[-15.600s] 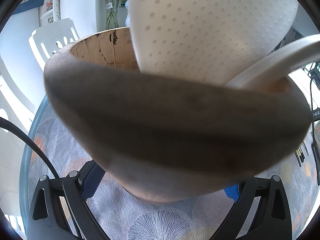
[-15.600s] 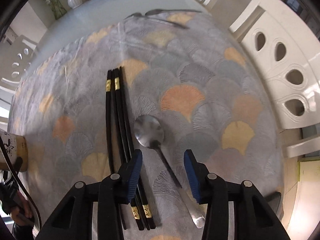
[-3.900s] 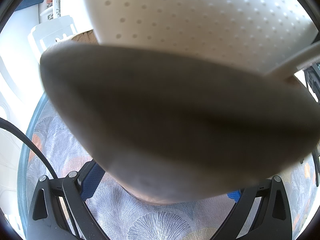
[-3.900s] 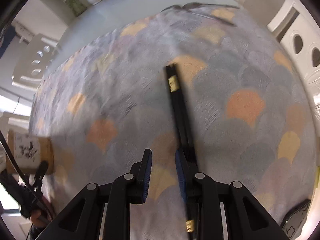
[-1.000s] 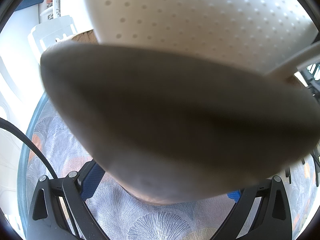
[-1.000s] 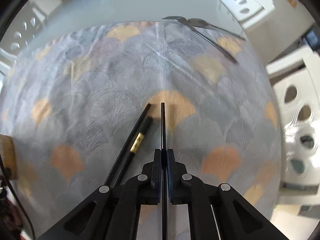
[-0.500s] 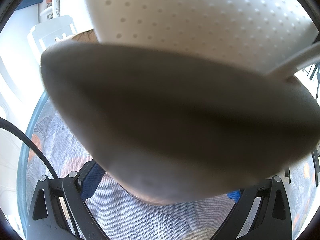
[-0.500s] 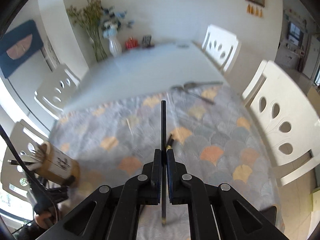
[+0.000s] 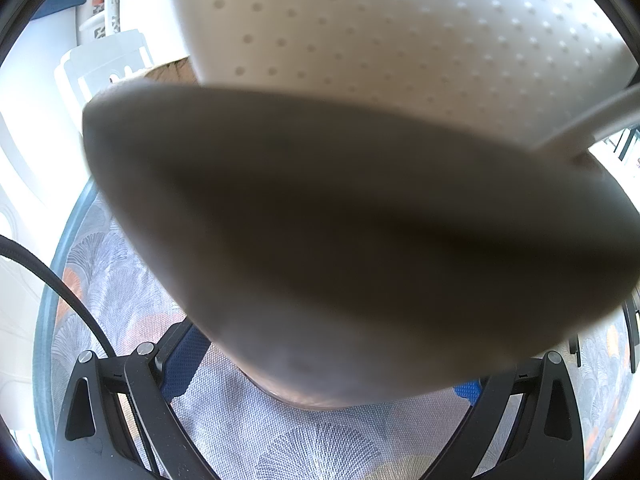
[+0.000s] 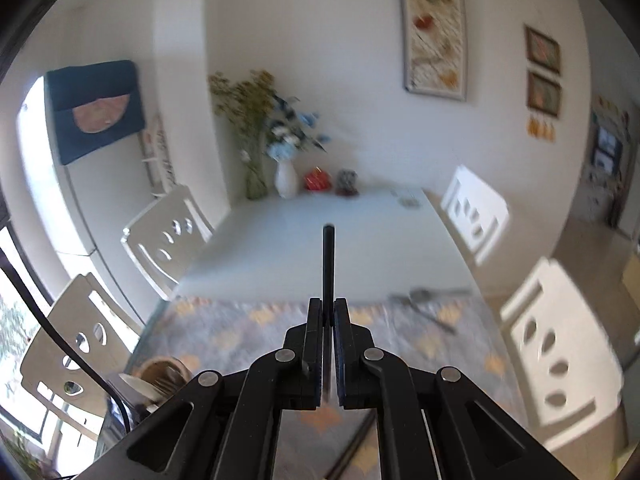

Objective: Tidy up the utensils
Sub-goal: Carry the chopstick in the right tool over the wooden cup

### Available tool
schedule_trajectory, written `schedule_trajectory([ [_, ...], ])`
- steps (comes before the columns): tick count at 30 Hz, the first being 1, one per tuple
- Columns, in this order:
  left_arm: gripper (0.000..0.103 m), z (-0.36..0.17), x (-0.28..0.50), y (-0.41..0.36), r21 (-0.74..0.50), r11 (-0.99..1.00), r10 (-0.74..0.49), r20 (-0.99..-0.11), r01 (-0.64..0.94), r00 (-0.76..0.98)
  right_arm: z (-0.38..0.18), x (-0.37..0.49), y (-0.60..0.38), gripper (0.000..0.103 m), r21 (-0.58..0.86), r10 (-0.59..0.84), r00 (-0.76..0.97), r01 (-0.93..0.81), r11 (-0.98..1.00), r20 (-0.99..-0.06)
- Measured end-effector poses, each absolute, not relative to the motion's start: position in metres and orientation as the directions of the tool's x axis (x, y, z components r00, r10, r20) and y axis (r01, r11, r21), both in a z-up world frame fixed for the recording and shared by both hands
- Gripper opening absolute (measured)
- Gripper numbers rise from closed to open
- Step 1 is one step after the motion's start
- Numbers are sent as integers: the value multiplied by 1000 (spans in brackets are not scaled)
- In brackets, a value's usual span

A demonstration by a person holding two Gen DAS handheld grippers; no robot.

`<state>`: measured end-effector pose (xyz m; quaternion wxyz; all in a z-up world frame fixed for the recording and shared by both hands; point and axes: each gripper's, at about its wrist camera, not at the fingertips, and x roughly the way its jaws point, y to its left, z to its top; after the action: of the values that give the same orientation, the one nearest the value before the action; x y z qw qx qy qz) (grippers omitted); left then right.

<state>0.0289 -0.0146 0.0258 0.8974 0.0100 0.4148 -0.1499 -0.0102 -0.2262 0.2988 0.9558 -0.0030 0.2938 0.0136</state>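
My left gripper (image 9: pixel 324 376) is shut on a wooden utensil holder (image 9: pixel 320 220), which fills most of the left wrist view; its blue pads (image 9: pixel 180 364) press the holder's base from both sides. A white perforated utensil (image 9: pixel 380 32) sticks up out of the holder. My right gripper (image 10: pixel 328 320) is shut on a single black chopstick (image 10: pixel 328 264), held high above the table and pointing away from me. In the right wrist view the holder (image 10: pixel 162 372) shows at lower left with utensils in it. Another black chopstick (image 10: pixel 352 448) lies on the patterned mat (image 10: pixel 240 332) below.
Two metal spoons (image 10: pixel 424 300) lie at the mat's far right edge. White chairs (image 10: pixel 560 344) ring the pale table (image 10: pixel 320 256). A vase of flowers (image 10: pixel 286 178) and small items stand at the table's far end by the wall.
The right gripper has risen and tilted upward with the chopstick, so its view swung from the mat to the far table and wall. The left gripper and holder have not moved.
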Motion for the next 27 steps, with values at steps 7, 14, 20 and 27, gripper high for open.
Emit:
schedule_trajectory([
  [7, 100, 26, 29, -13, -107, 955, -261, -747, 278, 611, 348, -15, -172, 5, -26, 119, 874, -149, 989, -472],
  [14, 100, 26, 29, -14, -107, 955, -261, -747, 278, 611, 366, -11, -118, 4, -11, 245, 874, -275, 961, -420],
  [20, 100, 26, 30, -12, -107, 955, -261, -747, 278, 611, 350, 3, -85, 4, 26, 318, 834, -344, 939, -450],
  [27, 100, 26, 29, -13, -107, 955, -261, -747, 278, 611, 321, 13, -63, 4, 55, 358, 782, -386, 921, -510],
])
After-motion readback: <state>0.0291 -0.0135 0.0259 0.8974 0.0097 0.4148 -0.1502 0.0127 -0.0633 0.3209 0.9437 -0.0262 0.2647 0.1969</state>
